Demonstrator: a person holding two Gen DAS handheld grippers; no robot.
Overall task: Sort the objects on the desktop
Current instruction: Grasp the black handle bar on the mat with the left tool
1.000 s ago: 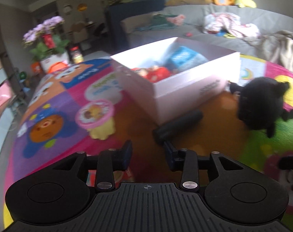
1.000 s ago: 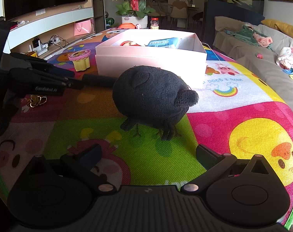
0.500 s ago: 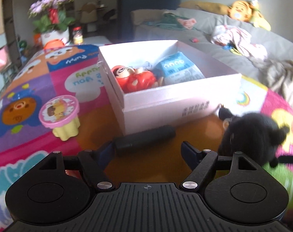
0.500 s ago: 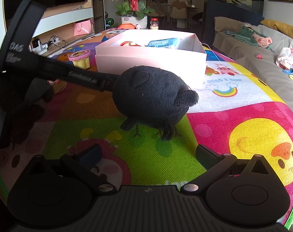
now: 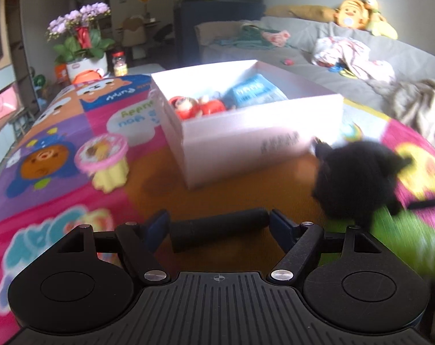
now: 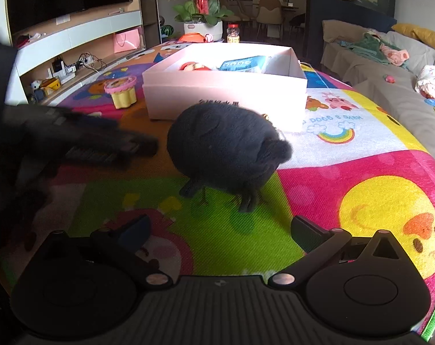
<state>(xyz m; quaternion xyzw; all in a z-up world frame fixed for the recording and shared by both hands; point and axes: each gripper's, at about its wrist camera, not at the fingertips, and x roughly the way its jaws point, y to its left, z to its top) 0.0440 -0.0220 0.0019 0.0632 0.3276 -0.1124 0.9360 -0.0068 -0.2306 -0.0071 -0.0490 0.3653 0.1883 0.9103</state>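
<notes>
A black cylinder (image 5: 217, 230) lies crosswise on the colourful mat (image 5: 59, 132). My left gripper (image 5: 217, 218) is open around it, one finger near each end, and I cannot see the pads pressing. A black plush toy (image 5: 355, 181) stands to the right of it, in front of the white box (image 5: 246, 143). The box holds a red doll (image 5: 194, 106) and a blue packet (image 5: 254, 92). My right gripper (image 6: 219, 224) is open and empty, a short way in front of the plush toy (image 6: 226, 146). The left gripper (image 6: 125, 143) shows blurred at the left of that view.
A pink-lidded yellow toy cup (image 5: 105, 161) stands left of the box. A grey couch (image 5: 318, 66) with clothes and a soft toy runs along the right. A potted orchid (image 6: 200, 3) sits beyond the mat, and a TV shelf (image 6: 73, 40) lines the left.
My left gripper has opened from nearly shut to wide and has moved up to the black cylinder, which now lies between its fingers. The right gripper and the plush toy have stayed put.
</notes>
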